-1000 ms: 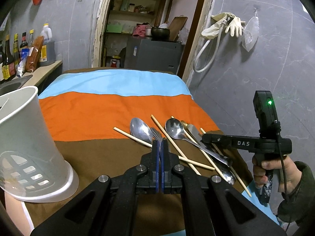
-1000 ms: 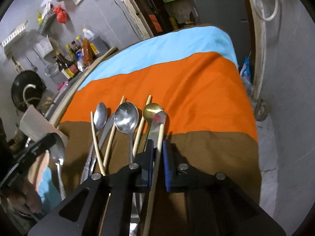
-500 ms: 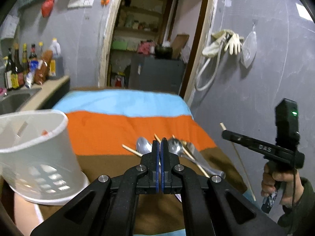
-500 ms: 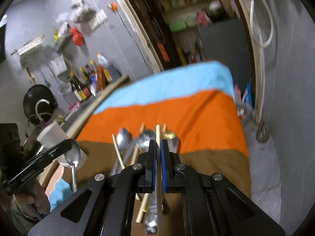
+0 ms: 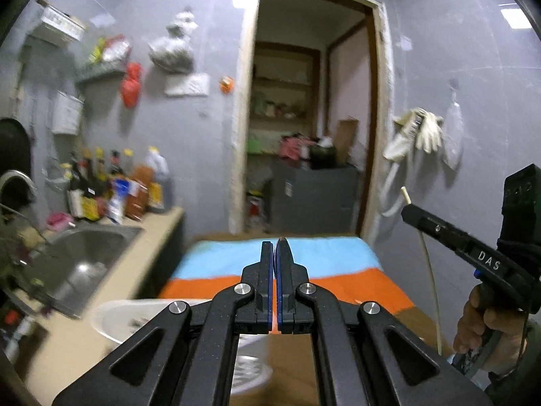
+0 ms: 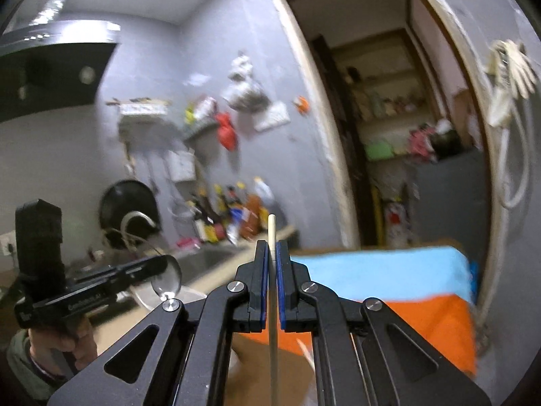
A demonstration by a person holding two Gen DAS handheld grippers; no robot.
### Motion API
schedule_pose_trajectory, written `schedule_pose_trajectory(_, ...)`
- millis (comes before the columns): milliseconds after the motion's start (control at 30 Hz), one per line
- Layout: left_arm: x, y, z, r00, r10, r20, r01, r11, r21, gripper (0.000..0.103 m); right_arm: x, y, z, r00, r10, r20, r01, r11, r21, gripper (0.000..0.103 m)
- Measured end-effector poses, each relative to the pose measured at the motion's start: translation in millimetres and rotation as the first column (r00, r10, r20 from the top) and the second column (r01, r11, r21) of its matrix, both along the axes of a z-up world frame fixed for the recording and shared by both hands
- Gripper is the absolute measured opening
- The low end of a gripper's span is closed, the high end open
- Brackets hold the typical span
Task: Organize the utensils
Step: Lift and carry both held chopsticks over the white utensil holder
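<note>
Striped cloth [image 5: 338, 280] — blue, orange, brown — covers the table at lower centre, with a white plastic utensil holder [image 5: 111, 318] at its lower left edge. Lower centre, the left gripper [image 5: 274, 270] pinches a metal spoon [image 6: 167, 279], bowl hanging down. Right gripper [image 6: 272, 270] clamps a pale wooden chopstick [image 6: 272, 304] — upright between its blue pads.

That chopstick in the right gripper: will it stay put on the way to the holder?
Probably, with care. The chopstick looks thin, smooth and light, and the right gripper pinches it near one end, so it may swivel. Being round, it would likely roll if dropped on the cloth.
</note>
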State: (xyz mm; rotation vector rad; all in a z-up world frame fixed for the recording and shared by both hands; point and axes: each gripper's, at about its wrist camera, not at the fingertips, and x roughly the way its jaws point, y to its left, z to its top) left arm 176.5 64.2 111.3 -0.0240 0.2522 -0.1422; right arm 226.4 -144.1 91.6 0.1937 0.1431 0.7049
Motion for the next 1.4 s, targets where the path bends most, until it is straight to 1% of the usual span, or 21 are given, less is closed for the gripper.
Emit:
schedule_pose_trajectory(100,-4.3,28.5,8.9,0.996,0.079,0.037,-0.079,0.997,0.016,0.0,6.5,32.9,12.8,0.998,0.04,0.046,-0.043,0.998,0.052,0.003)
schedule_pose_trajectory(167,-6.2,49.6,13.0,0.989,0.133,0.056,-0.135,0.991,0.017,0.0,10.4,54.0,20.6,0.996,0.052,0.077,-0.058,0.994,0.089,0.003)
schedule_pose_trajectory(267,-10.0,79.6,16.1,0.972,0.216,0.092,-0.218,0.976,0.01,0.0,12.3,79.2,28.2,0.991,0.046,0.127,-0.064,0.988,0.138,0.003)
schedule_pose_trajectory(333,-13.0,98.1,16.0,0.956,0.268,0.12,-0.271,0.963,0.008,0.0,14.2,94.0,31.8,0.988,0.034,0.148,-0.061,0.983,0.176,0.003)
schedule_pose_trajectory(467,-8.8,122.2,6.0,0.918,0.358,0.168,-0.365,0.931,0.009,0.0,22.2,121.5,32.8,0.982,-0.01,0.187,-0.031,0.976,0.216,0.003)
schedule_pose_trajectory(567,-3.3,130.9,-8.1,0.904,0.379,0.197,-0.389,0.921,0.014,0.0,29.0,132.2,24.7,0.98,-0.066,0.189,0.022,0.973,0.23,0.003)
schedule_pose_trajectory(633,1.5,129.2,-19.1,0.899,0.385,0.208,-0.402,0.915,0.041,0.0,32.2,138.6,17.9,0.976,-0.101,0.193,0.059,0.976,0.21,0.003)
schedule_pose_trajectory(767,12.9,128.1,-38.3,0.904,0.38,0.197,-0.4,0.914,0.071,0.0,35.5,146.6,4.4,0.967,-0.147,0.207,0.114,0.98,0.161,0.003)
schedule_pose_trajectory(900,19.7,120.8,-54.1,0.896,0.395,0.203,-0.422,0.9,0.107,0.0,38.8,150.7,-7.3,0.962,-0.18,0.205,0.153,0.978,0.139,0.003)
schedule_pose_trajectory(1000,24.4,119.4,-62.3,0.9,0.391,0.193,-0.416,0.903,0.109,0.0,38.1,152.6,-11.2,0.956,-0.196,0.217,0.174,0.978,0.118,0.003)
schedule_pose_trajectory(1133,27.4,121.0,-70.5,0.908,0.385,0.163,-0.404,0.909,0.1,0.0,38.6,153.2,-19.1,0.959,-0.188,0.213,0.173,0.981,0.088,0.003)
schedule_pose_trajectory(1300,24.9,123.0,-75.4,0.933,0.348,0.097,-0.354,0.933,0.059,0.002,41.2,149.7,-32.4,0.974,-0.148,0.17,0.143,0.989,0.045,0.003)
schedule_pose_trajectory(1400,23.2,125.4,-74.8,0.954,0.296,0.052,-0.298,0.954,0.019,0.003,39.9,147.3,-38.6,0.982,-0.114,0.149,0.113,0.993,0.017,0.003)
